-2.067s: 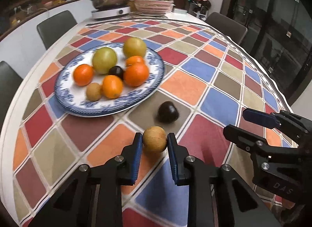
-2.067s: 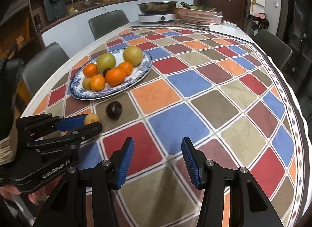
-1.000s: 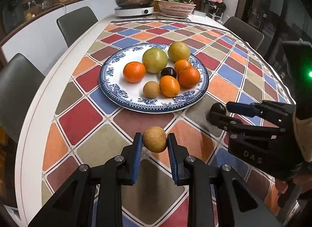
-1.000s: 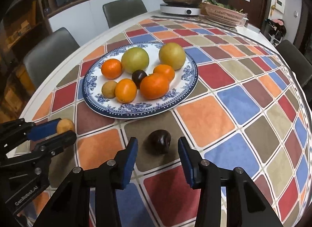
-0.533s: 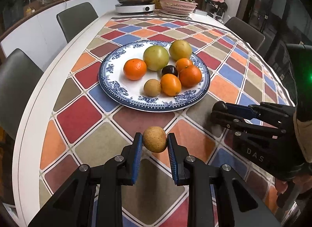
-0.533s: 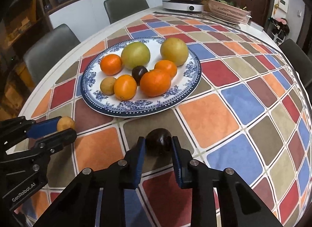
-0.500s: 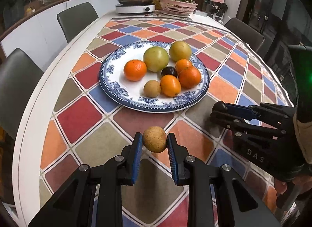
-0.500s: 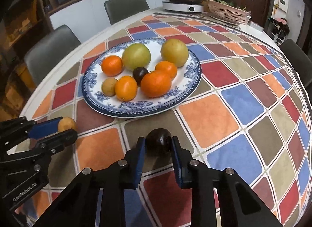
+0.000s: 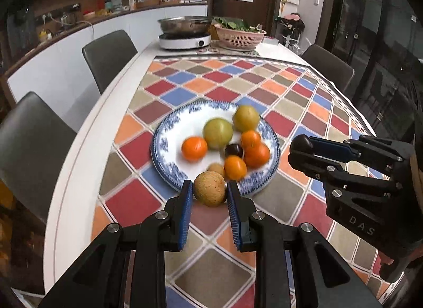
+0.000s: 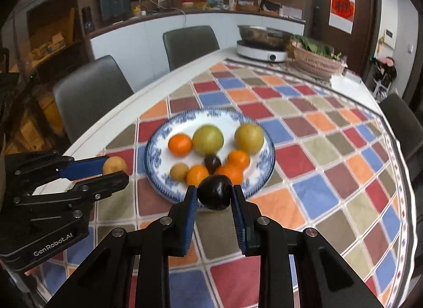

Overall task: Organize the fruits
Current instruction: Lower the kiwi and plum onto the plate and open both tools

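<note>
**Two fruits gripped, both held near the plate's front rim**

Two hand-held grippers are each carrying a fruit. Your left hand-held gripper is closed down to the width of a tan, speckled round fruit, with its blue pads pressing against the fruit's two sides. From the left wrist view the fruit sits in front of the near rim of the blue-and-white plate; whether it is above the rim or short of it you cannot tell.

Your right hand-held gripper is likewise clamped on a dark purple, plum-like fruit, jaws narrowed to the fruit's width, and it is raised off the checkered tablecloth just before the plate's front edge.

On the plate lie two yellow-green round fruits, several oranges, a small brown fruit and another dark fruit, somewhat blurred.

At the far end of the worktop stand a metal pot on a white induction cooker and a pink basket of greens. Grey chairs line the left side.
</note>
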Demonstrator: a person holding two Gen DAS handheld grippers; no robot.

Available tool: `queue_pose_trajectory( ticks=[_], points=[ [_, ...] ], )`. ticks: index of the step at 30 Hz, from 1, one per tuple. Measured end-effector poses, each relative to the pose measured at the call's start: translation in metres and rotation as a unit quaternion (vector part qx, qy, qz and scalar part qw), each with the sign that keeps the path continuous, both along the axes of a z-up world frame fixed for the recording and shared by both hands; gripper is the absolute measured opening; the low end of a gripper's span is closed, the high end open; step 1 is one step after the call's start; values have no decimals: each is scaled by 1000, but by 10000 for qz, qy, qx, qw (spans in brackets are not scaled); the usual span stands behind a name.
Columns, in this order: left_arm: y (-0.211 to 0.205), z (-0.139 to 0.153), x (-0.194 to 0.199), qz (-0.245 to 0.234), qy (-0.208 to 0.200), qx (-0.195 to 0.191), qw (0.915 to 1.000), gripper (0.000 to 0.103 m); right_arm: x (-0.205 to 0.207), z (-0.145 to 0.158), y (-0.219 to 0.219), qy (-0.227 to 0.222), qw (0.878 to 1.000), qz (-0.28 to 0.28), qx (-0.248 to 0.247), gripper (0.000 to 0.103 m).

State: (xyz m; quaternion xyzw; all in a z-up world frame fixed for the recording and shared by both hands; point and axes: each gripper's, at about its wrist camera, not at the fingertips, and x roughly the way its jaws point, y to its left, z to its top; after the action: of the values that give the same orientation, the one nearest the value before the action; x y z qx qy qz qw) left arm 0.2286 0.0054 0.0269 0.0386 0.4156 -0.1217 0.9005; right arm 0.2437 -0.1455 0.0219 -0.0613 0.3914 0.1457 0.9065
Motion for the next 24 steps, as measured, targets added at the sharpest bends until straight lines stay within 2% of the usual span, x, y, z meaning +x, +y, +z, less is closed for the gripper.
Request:
queue_pose_trajectory(
  ticks=[6, 12, 24],
  points=[
    [4, 9, 27, 65, -176, 77, 9998, 26, 25, 13, 5, -106, 9999, 30, 45, 27],
    [9, 3, 63, 148, -188, 41, 9997, 26, 59, 15, 13, -106, 9999, 64, 44, 27],
    [2, -35, 121, 7, 2, 157, 9999, 26, 118, -25, 7, 267, 9994, -93, 188, 27]
  ],
)
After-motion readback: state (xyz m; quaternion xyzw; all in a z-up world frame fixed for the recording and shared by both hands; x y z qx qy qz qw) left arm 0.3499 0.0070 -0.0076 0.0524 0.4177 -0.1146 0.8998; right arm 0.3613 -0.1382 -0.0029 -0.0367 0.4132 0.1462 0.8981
